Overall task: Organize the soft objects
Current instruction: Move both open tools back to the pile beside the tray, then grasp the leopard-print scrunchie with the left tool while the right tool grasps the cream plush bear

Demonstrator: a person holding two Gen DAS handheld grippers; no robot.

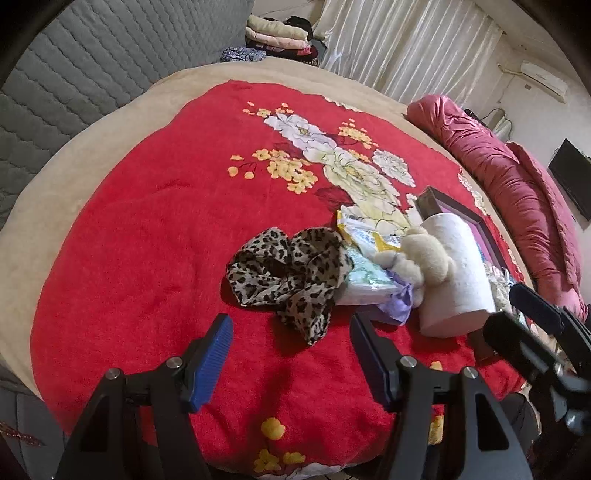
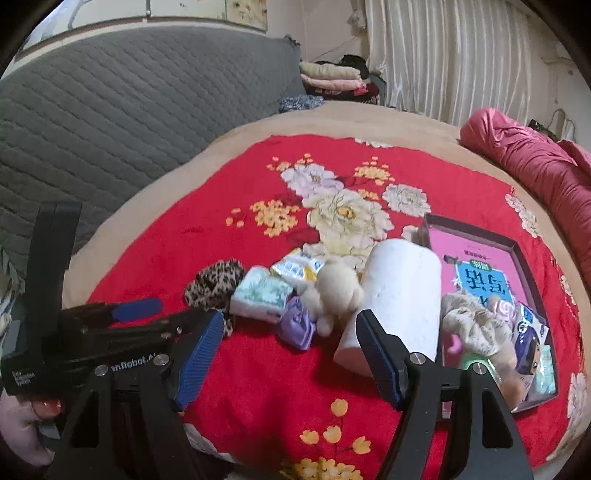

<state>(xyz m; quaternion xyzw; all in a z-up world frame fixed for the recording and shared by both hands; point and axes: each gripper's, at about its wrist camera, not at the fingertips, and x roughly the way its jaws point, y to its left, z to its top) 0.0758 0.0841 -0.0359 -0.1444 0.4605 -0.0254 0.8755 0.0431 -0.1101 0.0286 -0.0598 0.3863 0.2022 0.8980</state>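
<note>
A pile of soft things lies on the red flowered blanket (image 1: 147,240): a leopard-print scarf (image 1: 288,277), a tissue pack (image 1: 364,280), a purple cloth (image 1: 400,304), a beige plush bear (image 1: 424,258) and a white paper roll (image 1: 458,273). In the right wrist view the roll (image 2: 400,295), bear (image 2: 338,286) and scarf (image 2: 216,284) lie left of a shallow box (image 2: 517,254) that holds a pink book, a cream cloth (image 2: 476,325) and packets. My left gripper (image 1: 291,354) is open and empty just before the scarf. My right gripper (image 2: 290,354) is open and empty before the roll.
A grey quilted headboard (image 1: 74,81) stands at the left. A rolled pink duvet (image 1: 517,184) lies along the right edge of the bed. Folded clothes (image 1: 277,35) are stacked behind the bed by white curtains. The left gripper (image 2: 136,308) also shows at the left of the right wrist view.
</note>
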